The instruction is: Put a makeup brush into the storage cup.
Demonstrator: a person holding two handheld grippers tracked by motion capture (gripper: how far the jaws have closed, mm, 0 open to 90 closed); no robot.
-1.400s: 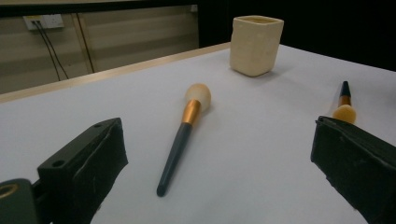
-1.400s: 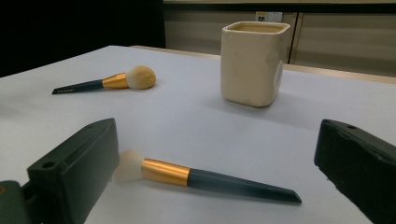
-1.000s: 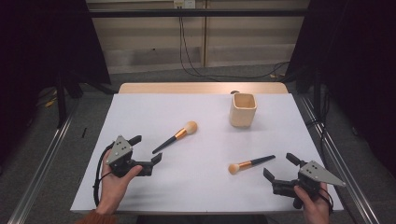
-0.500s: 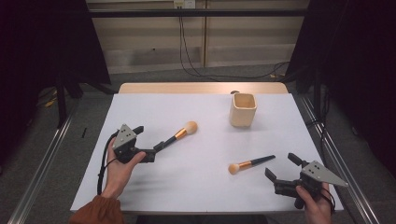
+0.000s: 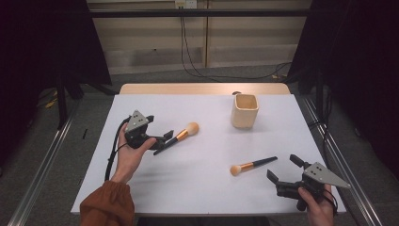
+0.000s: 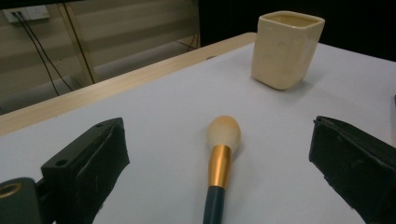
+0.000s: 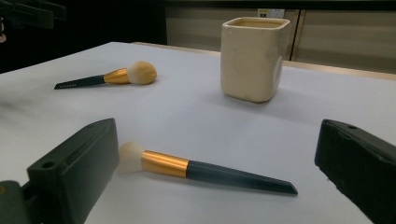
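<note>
I've got the left gripper (image 5: 162, 137) at the handle end of the far-left brush (image 5: 178, 137), jaws spread wide with the handle running up between them, nothing pinched yet. In the left gripper view that brush (image 6: 219, 168) lies flat on the white table (image 5: 207, 188), bristle head pointing away toward the cream cup (image 6: 286, 49). I line up along the handle so a close would catch the thin dark shaft, not the soft head.

Right gripper (image 5: 283, 173) sits low at the near-right corner, jaws also spread, empty. The second brush (image 5: 252, 165) lies just left of it, bristles pointing left, dark tail toward my jaws. In the right gripper view it (image 7: 201, 169) lies crosswise ahead of the jaws, not between them.

Cup (image 5: 244, 110) stands upright, far right of centre, mouth open and well apart from both brushes. Probably the drop spot, so I judge left grab first.
</note>
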